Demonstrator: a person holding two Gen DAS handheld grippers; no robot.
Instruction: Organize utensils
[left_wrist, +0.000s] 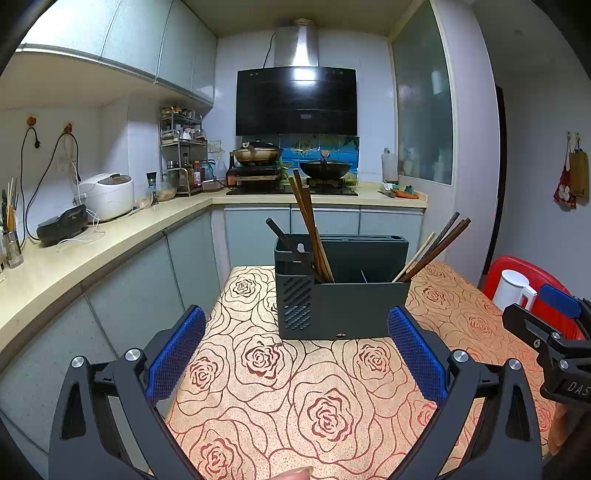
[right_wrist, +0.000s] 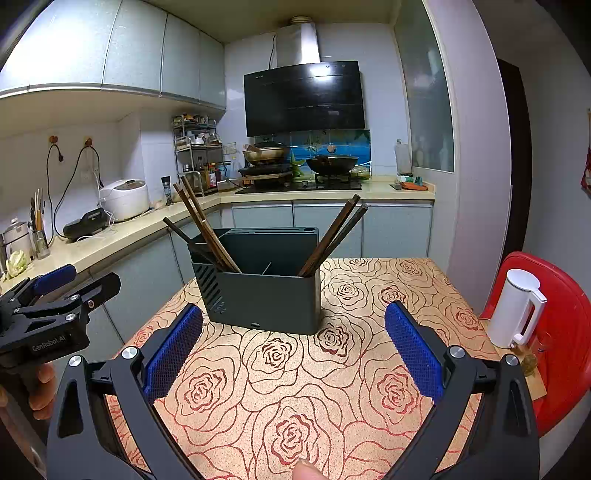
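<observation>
Dark wooden chopsticks (left_wrist: 308, 229) lean in the grey plastic utensil holder (left_wrist: 343, 295); left gripper (left_wrist: 295, 350) and right gripper (right_wrist: 293, 347) hover level, both spread wide and empty.

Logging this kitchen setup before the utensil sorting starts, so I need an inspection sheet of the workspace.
Surface: table under a rose-patterned cloth, bare in front of the holder.
Job's things: dark utensil holder upright; chopsticks at its left end and right end, leaning outward.
Clutter: white kettle on a red stool beside the table.
Grippers: left gripper and right gripper, jaws open, holding nothing.
Cables: black cords hanging on the left wall.
Surroundings: counter, rice cooker, stove with wok, range hood.
</observation>
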